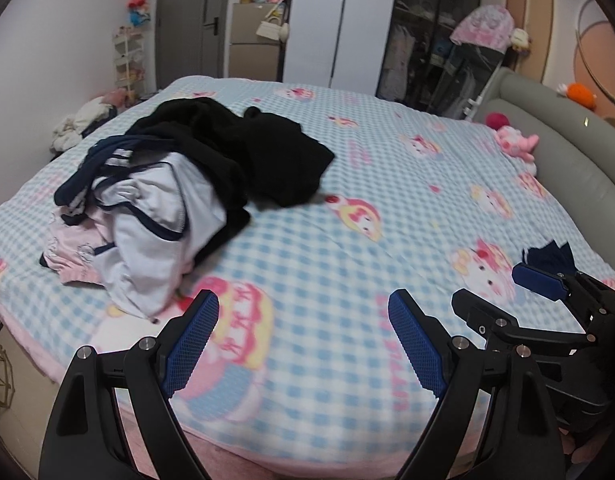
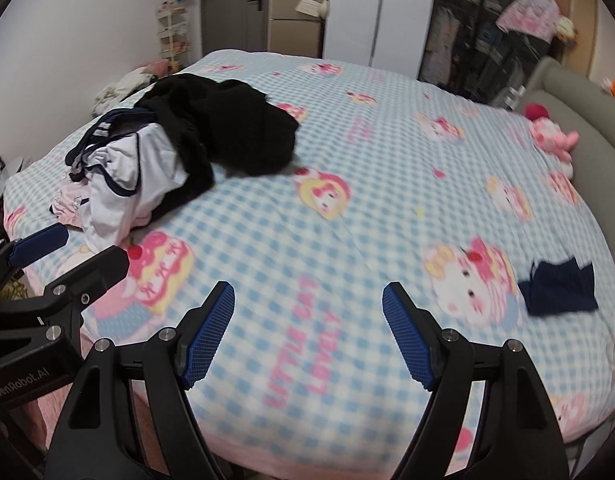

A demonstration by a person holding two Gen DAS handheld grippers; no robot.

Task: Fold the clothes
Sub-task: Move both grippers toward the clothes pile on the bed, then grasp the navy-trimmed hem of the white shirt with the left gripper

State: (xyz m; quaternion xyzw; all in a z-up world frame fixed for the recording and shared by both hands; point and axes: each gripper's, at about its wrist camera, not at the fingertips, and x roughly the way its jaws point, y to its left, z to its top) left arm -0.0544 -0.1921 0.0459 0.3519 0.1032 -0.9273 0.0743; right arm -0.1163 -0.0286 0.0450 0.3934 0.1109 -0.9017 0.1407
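A heap of clothes lies on the left of the bed: a black garment (image 1: 243, 152) (image 2: 227, 136) on top, a white top with navy trim (image 1: 155, 220) (image 2: 123, 184) below it, and a pink piece (image 1: 75, 256) (image 2: 69, 202) at the bottom. A small navy garment (image 2: 559, 292) (image 1: 549, 258) lies flat near the right side. My left gripper (image 1: 303, 308) hovers open over the bed's near edge with nothing between its fingers. My right gripper (image 2: 307, 296) is open and empty too, just right of the left one. Each gripper shows in the other's view.
The bed carries a blue-checked blanket with cartoon cats (image 1: 347, 208) (image 2: 367, 184). A pink plush toy (image 1: 515, 142) (image 2: 553, 140) leans by the grey headboard (image 1: 567, 152). Wardrobes, a door and a small shelf stand beyond the bed. More clothes lie on the floor at far left (image 1: 83, 120).
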